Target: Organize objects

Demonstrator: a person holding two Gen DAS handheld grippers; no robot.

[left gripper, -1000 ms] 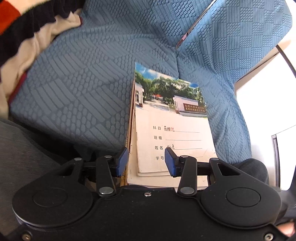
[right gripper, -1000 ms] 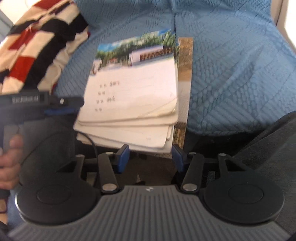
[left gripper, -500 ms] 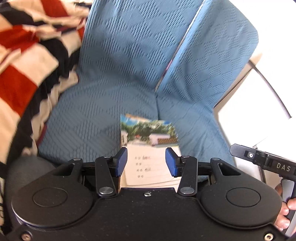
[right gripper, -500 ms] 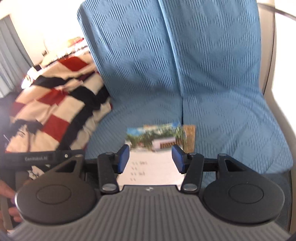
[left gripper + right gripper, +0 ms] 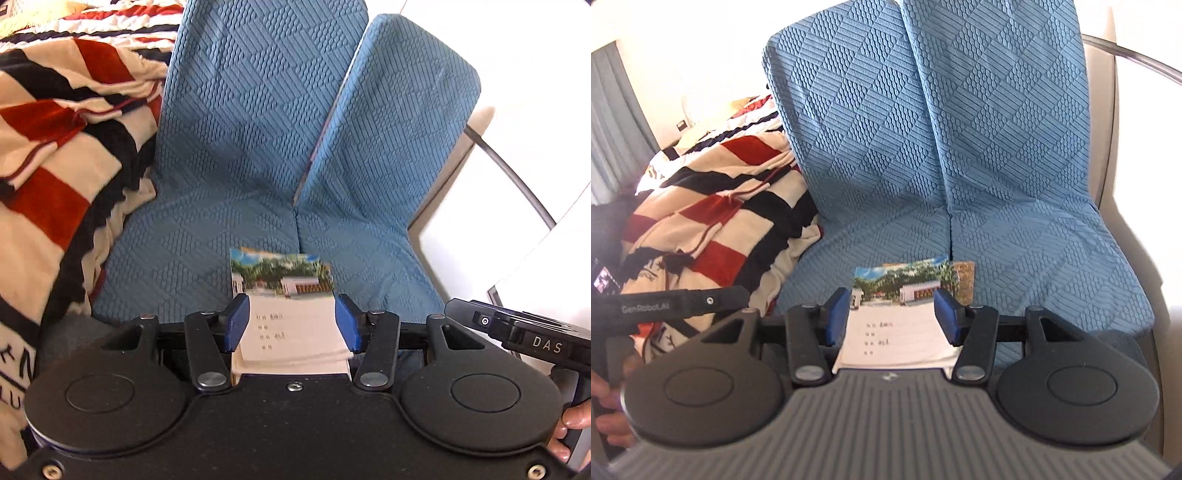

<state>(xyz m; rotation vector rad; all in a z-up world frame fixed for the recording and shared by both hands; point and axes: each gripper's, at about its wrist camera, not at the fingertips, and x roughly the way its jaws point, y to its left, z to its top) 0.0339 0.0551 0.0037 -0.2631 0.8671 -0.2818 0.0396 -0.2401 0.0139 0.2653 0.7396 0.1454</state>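
Note:
A stack of exercise books with a photo cover lies flat at the front of the blue-covered chair seat; the right wrist view shows the same stack of books. My left gripper hangs above and in front of the stack, its jaws opening, nothing between the blue pads. My right gripper is likewise raised above the stack, open and empty. Each gripper shows at the edge of the other's view: the right gripper, the left gripper.
A red, black and cream striped blanket is heaped to the left of the chair, also seen as the blanket. The chair's back rises behind the books. A hand grips the right handle. A pale armrest frame runs along the right.
Both grippers have risen and drawn back from the stack of books, so the chair back and blanket have come into view. The left jaws stand a little wider.

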